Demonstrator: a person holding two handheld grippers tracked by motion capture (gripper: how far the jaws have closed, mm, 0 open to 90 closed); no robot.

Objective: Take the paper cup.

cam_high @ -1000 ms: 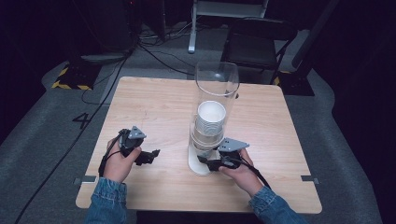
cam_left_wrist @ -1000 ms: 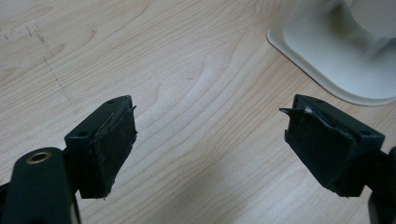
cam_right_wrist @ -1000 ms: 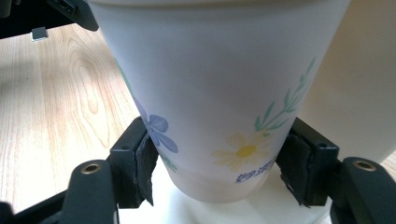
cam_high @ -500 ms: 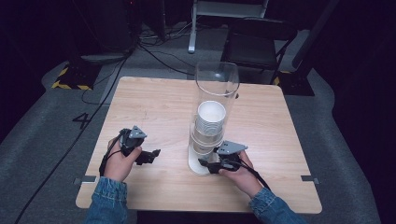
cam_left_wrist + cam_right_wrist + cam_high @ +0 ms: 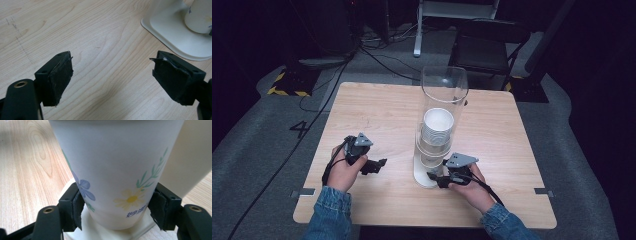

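A clear tube dispenser (image 5: pixel 444 95) stands on a white base (image 5: pixel 423 176) mid-table, with a stack of white paper cups (image 5: pixel 438 125) inside it. My right gripper (image 5: pixel 434 178) is at the foot of the dispenser, shut on the lowest paper cup (image 5: pixel 117 170), which has flowers printed on it. Both pads (image 5: pixel 78 210) press against the cup's sides just above the base (image 5: pixel 87 231). My left gripper (image 5: pixel 381 164) rests low over the table to the left of the dispenser. It is open (image 5: pixel 112 75) with bare wood between its jaws; the base (image 5: pixel 172 37) and the cup (image 5: pixel 200 17) lie ahead of it.
The light wooden table (image 5: pixel 377 115) has bare room on the left, at the back and on the right. Beyond its far edge are a dark chair (image 5: pixel 487 50), cables and a grey floor.
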